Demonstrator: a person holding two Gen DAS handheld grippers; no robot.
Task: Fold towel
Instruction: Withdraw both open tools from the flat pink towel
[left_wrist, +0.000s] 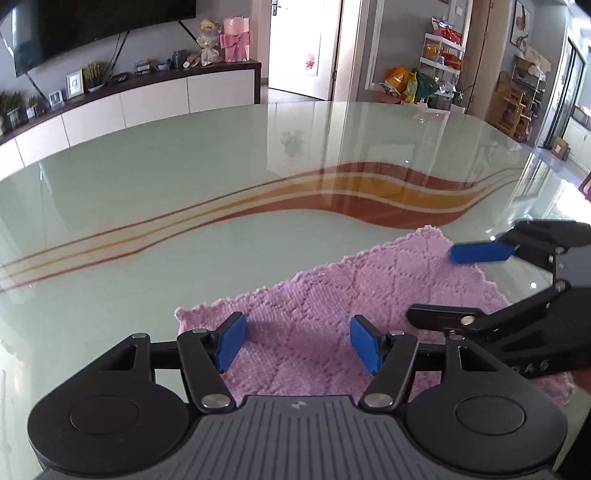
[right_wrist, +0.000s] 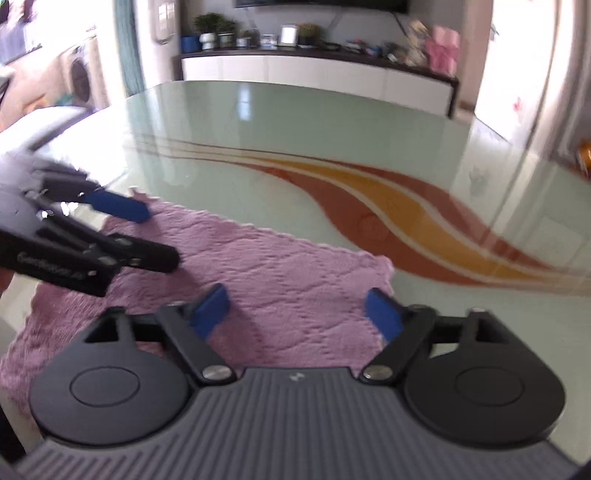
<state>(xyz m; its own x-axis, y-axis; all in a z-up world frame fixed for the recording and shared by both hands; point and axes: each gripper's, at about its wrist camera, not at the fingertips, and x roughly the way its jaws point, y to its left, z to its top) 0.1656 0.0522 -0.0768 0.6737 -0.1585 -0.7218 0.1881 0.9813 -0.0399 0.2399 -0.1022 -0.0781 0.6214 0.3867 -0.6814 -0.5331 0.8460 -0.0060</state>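
Observation:
A lilac waffle-textured towel (left_wrist: 332, 291) (right_wrist: 280, 262) with scalloped edges lies flat on the glass table (left_wrist: 166, 177) (right_wrist: 295, 118). My left gripper (left_wrist: 298, 341) hovers over the towel's left part, open, with only cloth below its blue pads and nothing between them. In the right wrist view it (right_wrist: 147, 232) enters from the left above the towel's far left corner. My right gripper (right_wrist: 297, 312) stands wide open over the towel's right end, near its right edge, gripping nothing. The left wrist view shows it (left_wrist: 454, 284) reaching in from the right above the towel.
The table top is pale green glass with a red and orange wave stripe (left_wrist: 369, 192) (right_wrist: 388, 206) beyond the towel. A white TV cabinet (left_wrist: 129, 103) (right_wrist: 314, 74) with ornaments stands behind the table. A doorway (left_wrist: 303, 48) and shelves (left_wrist: 443, 51) lie further back.

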